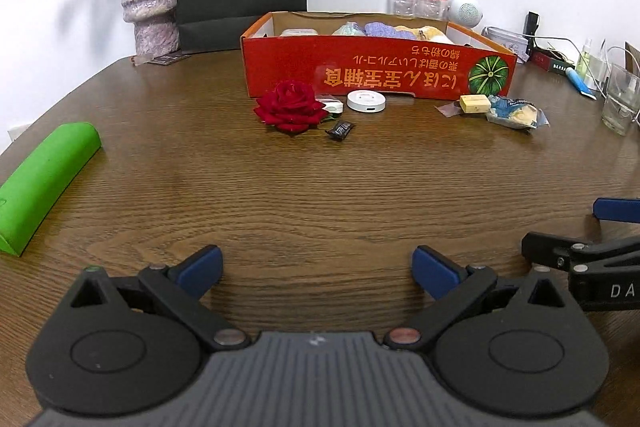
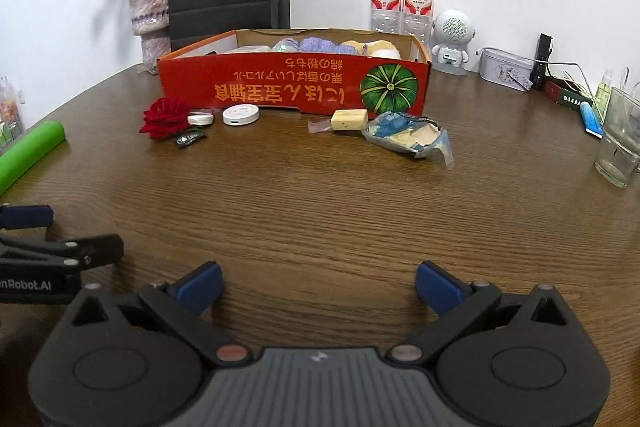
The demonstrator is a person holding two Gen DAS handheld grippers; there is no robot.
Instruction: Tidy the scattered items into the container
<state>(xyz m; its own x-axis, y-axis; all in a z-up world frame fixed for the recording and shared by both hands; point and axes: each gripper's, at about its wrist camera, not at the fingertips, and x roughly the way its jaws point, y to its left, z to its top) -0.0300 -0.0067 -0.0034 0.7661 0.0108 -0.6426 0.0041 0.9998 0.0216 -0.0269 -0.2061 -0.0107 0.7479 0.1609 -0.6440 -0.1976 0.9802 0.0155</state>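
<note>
Tabletop point(image 2: 320, 211): broad brown wood, wide bare stretch between both claws and the clutter at the far side.
Container: red cardboard box point(image 2: 292, 83) sits across the far middle, long side facing us, already holding a few soft bundles; every loose piece lies along its near wall.
Snack wrapper: crumpled blue-and-white packet point(image 2: 408, 137), biggest stray, lies ahead and a touch right of the right claw, long axis running left-to-right, slightly slanted.
Rose: red bloom point(image 1: 290, 106) sits ahead of the left claw, just left of its centre line, by the box's left end.
Yellow block: small wrapped bar point(image 2: 349, 119), just beside the packet, nearly against the box wall, long axis sideways.
White disc: round puck point(image 1: 367, 101), just right of the rose, hard by the box.
Dark sweet: tiny black wrapper point(image 1: 340, 129), nearest stray on the left side, just in front of the rose.
Right claw point(image 2: 318, 287): fingers spread wide, nothing between them, low over bare wood, well short of everything.
Left claw point(image 1: 317, 269): also wide apart and empty, alongside its partner.
Call: looks like the right hand owns packet and bar, the left owns rose, disc and sweet; either way it's a long reach forward first.
</note>
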